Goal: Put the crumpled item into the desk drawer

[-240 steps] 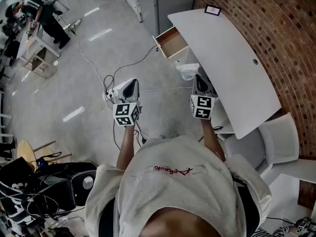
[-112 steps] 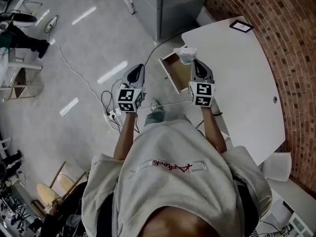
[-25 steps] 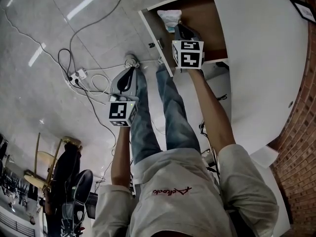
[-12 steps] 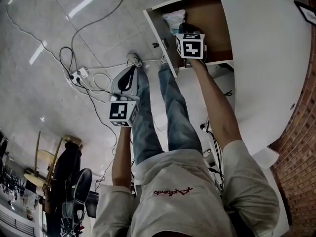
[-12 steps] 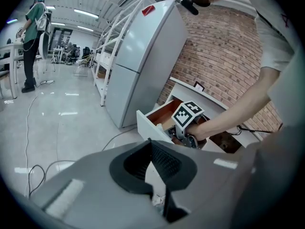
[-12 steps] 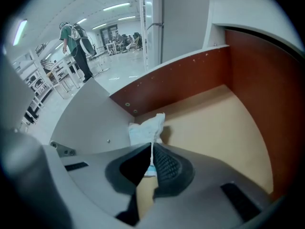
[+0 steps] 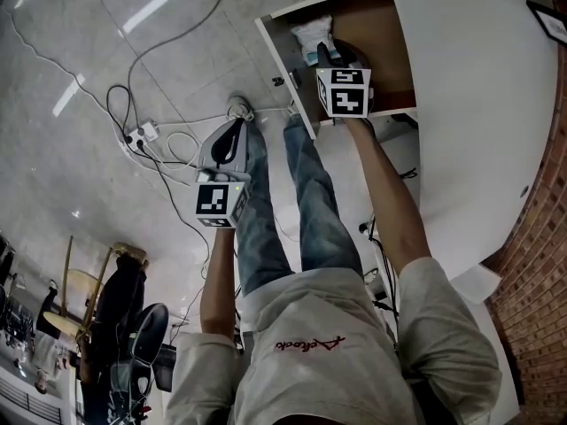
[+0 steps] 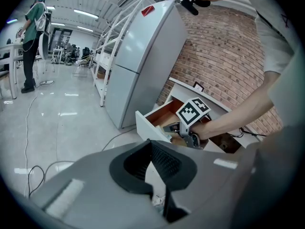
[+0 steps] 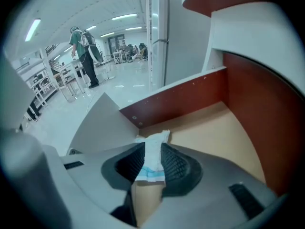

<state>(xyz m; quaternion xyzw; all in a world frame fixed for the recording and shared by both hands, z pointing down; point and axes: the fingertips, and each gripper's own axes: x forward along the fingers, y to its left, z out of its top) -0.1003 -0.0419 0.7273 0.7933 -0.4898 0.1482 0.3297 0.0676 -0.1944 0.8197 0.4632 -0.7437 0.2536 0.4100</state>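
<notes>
We are leaning over the white desk (image 7: 483,96), whose top fills the right of the head view. Its drawer (image 7: 376,38) is standing pulled out toward the left, with the brown floor bare except at the far-left corner.

The right gripper (image 7: 324,51) is reaching down inside that drawer, close to its front wall, and is the only arm near the job. The left gripper (image 7: 232,131) is hanging well apart over the floor, near our left leg. In its own view its jaws are meeting at the tips with nothing between them (image 8: 150,144).

In the right gripper view the jaws (image 9: 151,161) are standing narrow, pinching the crumpled item (image 9: 157,138), a white wad with a pale blue edge. The wad is running lengthwise along the jaws and poking out beyond the tips toward the drawer's far-left corner. In the head view it is showing as a pale lump (image 7: 312,34) just past the gripper, inside the drawer walls. We cannot tell whether its underside is touching the tan floor (image 9: 228,123).

As we are judging it, the item is already over its target. The coming move is asking only for the right jaws to part and then to back out along that same axis.
</notes>
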